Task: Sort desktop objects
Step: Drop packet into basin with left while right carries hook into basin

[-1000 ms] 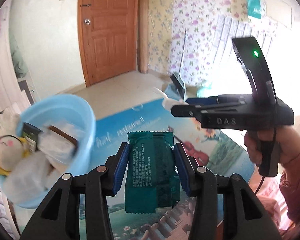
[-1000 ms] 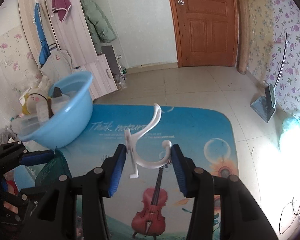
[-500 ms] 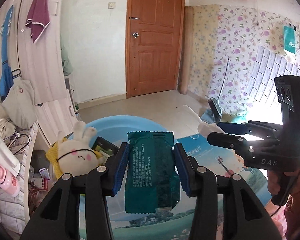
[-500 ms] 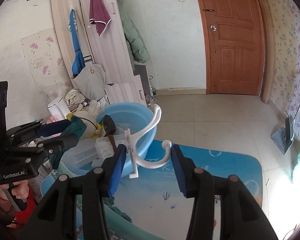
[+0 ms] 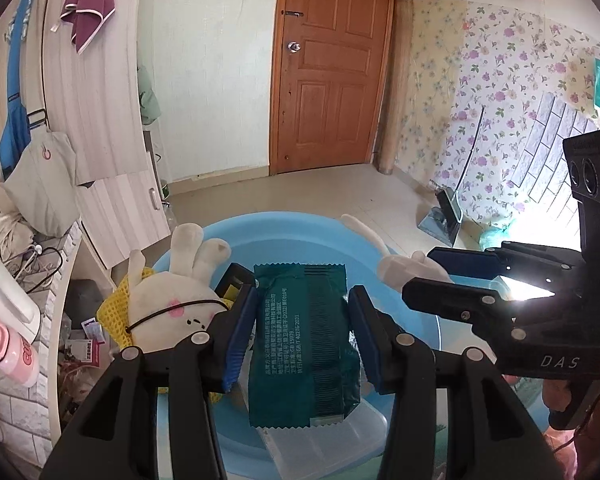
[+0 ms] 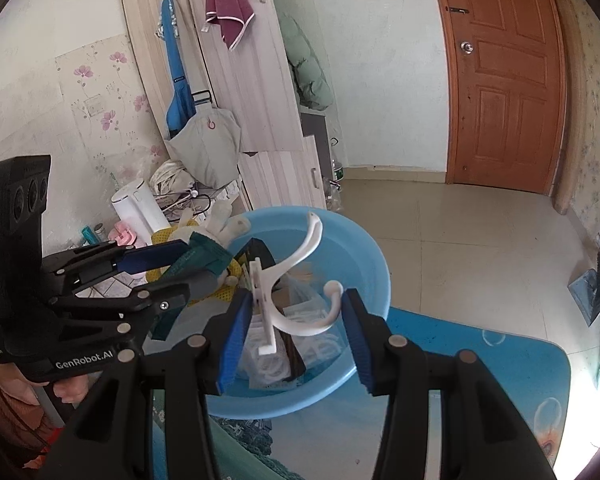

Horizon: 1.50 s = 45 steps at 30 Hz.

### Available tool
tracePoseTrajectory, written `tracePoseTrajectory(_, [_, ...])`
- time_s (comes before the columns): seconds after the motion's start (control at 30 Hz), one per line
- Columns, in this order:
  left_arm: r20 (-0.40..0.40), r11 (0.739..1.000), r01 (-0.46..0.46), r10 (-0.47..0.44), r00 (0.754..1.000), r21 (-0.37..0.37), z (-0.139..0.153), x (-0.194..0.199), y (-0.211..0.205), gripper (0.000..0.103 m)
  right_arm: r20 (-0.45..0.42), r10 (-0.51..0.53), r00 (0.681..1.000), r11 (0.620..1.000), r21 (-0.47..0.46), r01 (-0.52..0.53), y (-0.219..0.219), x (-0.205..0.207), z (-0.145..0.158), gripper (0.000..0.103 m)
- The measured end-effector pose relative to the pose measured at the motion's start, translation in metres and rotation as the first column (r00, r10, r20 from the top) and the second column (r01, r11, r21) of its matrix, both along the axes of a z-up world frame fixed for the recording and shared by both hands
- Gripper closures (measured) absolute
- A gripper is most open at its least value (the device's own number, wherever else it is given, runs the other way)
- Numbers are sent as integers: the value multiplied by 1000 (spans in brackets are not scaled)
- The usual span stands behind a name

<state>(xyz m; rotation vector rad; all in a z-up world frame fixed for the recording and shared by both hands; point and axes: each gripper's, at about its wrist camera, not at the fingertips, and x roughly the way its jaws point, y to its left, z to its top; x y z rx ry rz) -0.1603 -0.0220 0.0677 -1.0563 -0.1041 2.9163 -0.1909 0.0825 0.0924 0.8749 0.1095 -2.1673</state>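
Note:
My left gripper [image 5: 302,334] is shut on a dark green snack packet [image 5: 304,344] and holds it above a light blue basin [image 5: 292,232]. My right gripper [image 6: 296,340] is shut on a white plastic hook [image 6: 296,280] and holds it over the same basin [image 6: 364,264]. The basin holds a plush rabbit [image 5: 172,304], a clear plastic box [image 5: 324,444] and plastic bags [image 6: 300,344]. The right gripper shows at the right of the left wrist view [image 5: 444,276]; the left gripper shows at the left of the right wrist view [image 6: 168,268].
The basin stands on a blue printed mat [image 6: 480,368]. A white wardrobe [image 5: 96,120] with hanging cloths stands to the left. A cluttered low shelf [image 6: 140,208] with a white container sits beside the basin. A wooden door [image 5: 328,64] is far behind.
Both grippers have swung left from over the mat to above the basin, each still holding its object. The basin now fills the centre of both views.

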Motion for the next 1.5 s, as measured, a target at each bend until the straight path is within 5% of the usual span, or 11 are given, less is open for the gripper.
tracePoseTrajectory(0.63, [-20, 997, -63, 62, 998, -42, 4, 4, -22, 3, 28, 18, 999, 999, 49, -19, -30, -7, -19, 57])
tracePoseTrajectory(0.93, [-33, 987, -147, 145, 989, -70, 6, 10, -29, 0, 7, -24, 1000, 998, 59, 24, -21, 0, -9, 45])
tracePoseTrajectory(1.27, [-19, 983, -164, 163, 986, -84, 9, 18, -31, 0, -1, -139, 990, 990, 33, 139, 2, 2, -2, 0])
tracePoseTrajectory(1.5, [-11, 985, -161, 160, 987, -69, 9, 27, -31, 0, -27, -240, 970, 968, 66, 241, 13, 6, 1, 0])
